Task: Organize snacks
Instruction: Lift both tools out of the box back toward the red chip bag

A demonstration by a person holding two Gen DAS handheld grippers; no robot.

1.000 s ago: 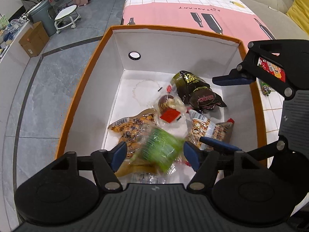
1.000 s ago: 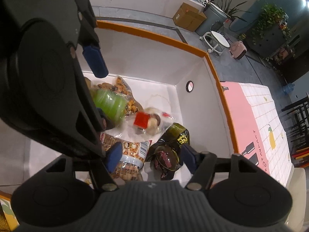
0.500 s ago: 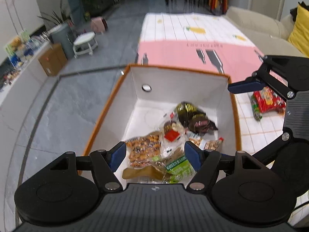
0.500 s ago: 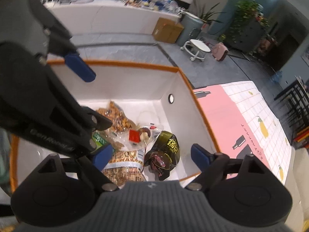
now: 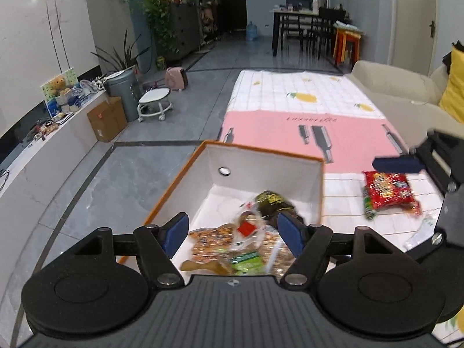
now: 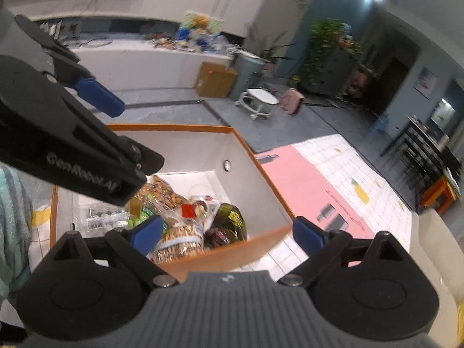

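An orange-rimmed box with white inner walls [image 5: 269, 165] stands on the table and holds several snack packs: a dark green bag [image 5: 272, 201], an orange-patterned bag [image 5: 211, 242], a green pack [image 5: 246, 261] and a clear pack with a red label [image 5: 246, 227]. The box [image 6: 252, 179] and its packs also show in the right wrist view. My left gripper [image 5: 232, 232] is open and empty above the box's near end. My right gripper [image 6: 226, 233] is open and empty above the box's right wall. A red snack bag [image 5: 388, 191] lies on the tablecloth right of the box.
The table carries a pink and white checked cloth [image 5: 304, 110]. A beige sofa [image 5: 400, 87] with a yellow cushion stands to the right. On the grey floor to the left are a cardboard box [image 5: 107, 119], a white stool [image 5: 153, 101] and a grey bin [image 5: 124, 87].
The green pack left my left gripper and now lies in the box. Both grippers rose and drew back from the box; the right one opened wider.
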